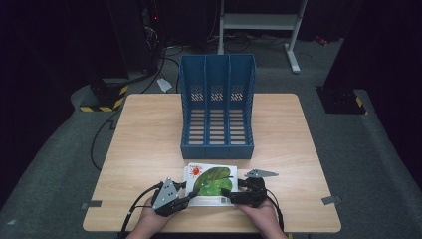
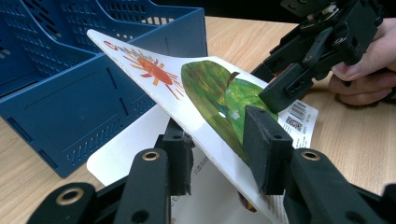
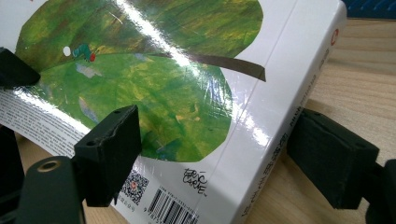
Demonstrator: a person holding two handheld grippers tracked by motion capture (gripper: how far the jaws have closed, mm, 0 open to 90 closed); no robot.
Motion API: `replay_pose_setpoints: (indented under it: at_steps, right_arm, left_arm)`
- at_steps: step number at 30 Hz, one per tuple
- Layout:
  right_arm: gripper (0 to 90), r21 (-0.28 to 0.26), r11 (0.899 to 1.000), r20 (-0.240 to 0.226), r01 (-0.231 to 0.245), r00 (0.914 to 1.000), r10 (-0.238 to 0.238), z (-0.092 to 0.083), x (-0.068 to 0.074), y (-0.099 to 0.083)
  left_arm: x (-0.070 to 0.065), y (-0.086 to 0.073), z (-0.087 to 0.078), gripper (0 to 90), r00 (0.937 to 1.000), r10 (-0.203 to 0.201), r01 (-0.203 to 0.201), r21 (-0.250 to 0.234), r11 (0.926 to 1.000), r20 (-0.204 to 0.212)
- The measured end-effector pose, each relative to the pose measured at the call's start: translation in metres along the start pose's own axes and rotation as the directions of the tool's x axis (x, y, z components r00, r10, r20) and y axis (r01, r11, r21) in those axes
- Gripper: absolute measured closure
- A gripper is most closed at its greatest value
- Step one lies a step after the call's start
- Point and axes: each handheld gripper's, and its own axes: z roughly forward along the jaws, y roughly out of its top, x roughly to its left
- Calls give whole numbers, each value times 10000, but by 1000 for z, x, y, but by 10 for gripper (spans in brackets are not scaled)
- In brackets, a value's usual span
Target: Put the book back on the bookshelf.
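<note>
Toward six o'clock on the desk (image 1: 149,139), seen from the high view, a picture book (image 1: 211,185) lies just in front of the blue file rack (image 1: 217,107), which stands at the centre with its three slots empty. The left gripper (image 1: 186,196) comes in at the book's seven o'clock corner and the right gripper (image 1: 230,191) at its five o'clock corner, each in a hand at the desk's near edge.

From the left gripper view, the fingers (image 2: 264,154) are clamped on the book's cover (image 2: 187,100), one pad above and one below, and the cover is lifted at a slant off the white pages (image 2: 121,149) beneath. The rack (image 2: 70,93) sits at ten o'clock, and the right gripper (image 2: 299,77) reaches in from two o'clock, its tip at the cover's far edge.

From the right gripper view, the fingers (image 3: 109,151) stand wide, one pad over the leaf picture and the other (image 3: 334,156) out beyond the spine (image 3: 289,112); neither presses, so nothing is gripped on this side.

By my reading the work is at an early stage: the book is not yet off the desk, one side is held by the cover alone, and the other grip is not made. Closing on the spine, standing the book up and sliding it into a slot all remain.
</note>
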Motion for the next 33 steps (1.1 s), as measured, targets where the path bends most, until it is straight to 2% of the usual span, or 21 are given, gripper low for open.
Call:
replay_pose_setpoints:
  at_steps: [5,11,18,25,33]
  right_arm:
    - [247,-236,9997,145,99,9998,-95,-5,0,-1]
    - [274,-393,9988,424,302,9987,-286,-8,1,-1]
    - [301,-633,9967,667,516,9966,-474,-11,4,-1]
    - [327,-932,9916,913,895,9925,-810,-15,8,-1]
    - [360,-1336,9838,1117,1195,9882,-1049,-20,12,-2]
  left_arm:
    - [1,-1,0,633,9999,-120,119,63,9999,81]
    - [3,-2,3,632,9987,-512,511,209,9985,3]
    - [4,-3,3,631,9978,-656,658,177,9977,-122]
    - [6,-5,3,630,9947,-992,998,196,9948,-275]
    - [8,-8,5,618,9925,-1113,1132,379,9928,-499]
